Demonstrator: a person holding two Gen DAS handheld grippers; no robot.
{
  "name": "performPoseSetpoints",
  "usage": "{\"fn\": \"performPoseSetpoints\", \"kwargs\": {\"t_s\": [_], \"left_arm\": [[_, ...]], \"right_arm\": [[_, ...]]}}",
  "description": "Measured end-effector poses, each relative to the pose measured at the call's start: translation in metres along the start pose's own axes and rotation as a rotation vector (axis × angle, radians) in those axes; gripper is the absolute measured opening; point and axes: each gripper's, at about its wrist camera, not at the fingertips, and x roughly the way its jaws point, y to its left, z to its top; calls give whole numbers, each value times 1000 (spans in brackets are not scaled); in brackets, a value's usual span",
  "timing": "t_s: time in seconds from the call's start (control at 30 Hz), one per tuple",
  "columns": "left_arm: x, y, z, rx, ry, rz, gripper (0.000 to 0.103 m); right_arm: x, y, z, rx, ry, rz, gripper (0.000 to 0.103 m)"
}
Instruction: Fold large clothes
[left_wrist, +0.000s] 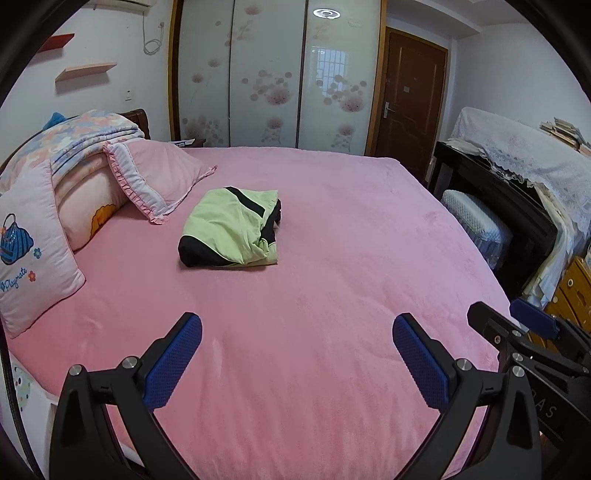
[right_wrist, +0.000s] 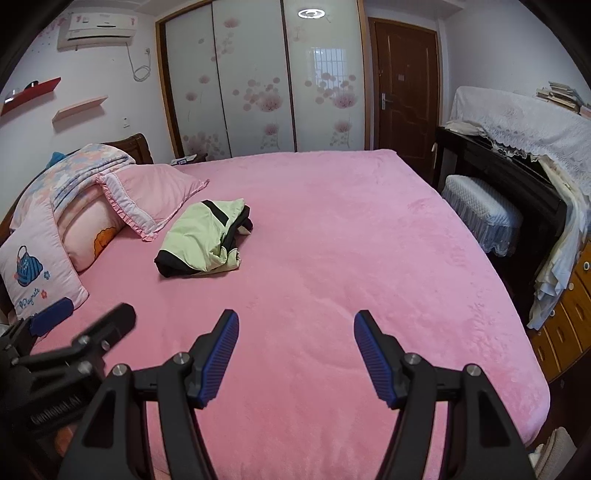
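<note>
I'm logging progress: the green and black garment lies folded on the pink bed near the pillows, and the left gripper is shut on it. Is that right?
Not quite. The garment does lie folded on the bed near the pillows, but the left gripper is open and empty, well short of it, as the left wrist view shows.

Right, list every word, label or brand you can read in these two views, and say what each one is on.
"Playmate": embroidered under the blue handbag on the pink cushion at the left of the bed.
"GenRobot.AI": on the body of the left gripper, as the right wrist view shows it; small but legible.
Letters on the right gripper: cut off, unreadable.
Air conditioner stickers and door plate: too small to read.
</note>
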Motion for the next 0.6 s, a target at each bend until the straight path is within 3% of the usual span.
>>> {"fn": "performPoseSetpoints", "kwargs": {"t_s": [0.13,0.6], "left_arm": [[-9,-2,-10,1,-2,11,102],[-18,-7,-38,10,27,20,102]], "right_arm": [[-13,2,-9,-14,-33,-31,65],[-28,-4,-36,-6,-17,-40,65]]}}
